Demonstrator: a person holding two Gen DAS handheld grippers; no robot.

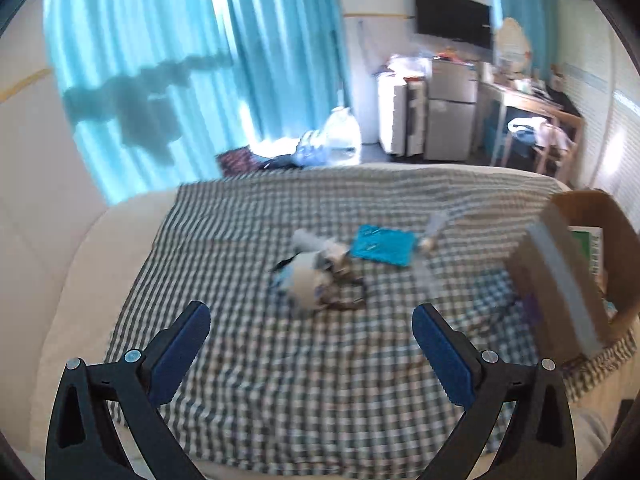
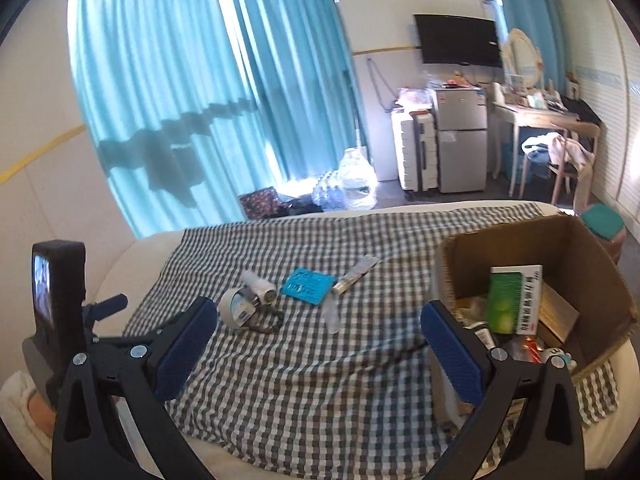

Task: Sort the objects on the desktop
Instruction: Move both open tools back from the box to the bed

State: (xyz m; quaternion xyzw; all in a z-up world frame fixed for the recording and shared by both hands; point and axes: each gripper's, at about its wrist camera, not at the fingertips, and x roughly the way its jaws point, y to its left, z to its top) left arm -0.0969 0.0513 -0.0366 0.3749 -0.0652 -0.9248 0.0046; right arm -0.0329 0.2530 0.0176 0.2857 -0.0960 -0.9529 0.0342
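Right now both my tools wide open, nothing held: left gripper (image 1: 311,322), right gripper (image 2: 319,326).

Task items loose on checked cloth (image 2: 320,380): tape roll (image 2: 234,307) at 11 o'clock of right gripper, white cylinder (image 2: 260,287) just behind, teal packet (image 2: 309,285) at 12, tube (image 2: 356,274) at 1. Cardboard box (image 2: 592,272) at 2–3, already has green carton (image 2: 510,300) inside.

Risks:
- tape roll, cylinder, dark strap bunched together — pinch one, drag others.
- packet flat — pads may snag cloth instead.
- left view blurred, so aim poor.
- box wall near right finger — could knock it.
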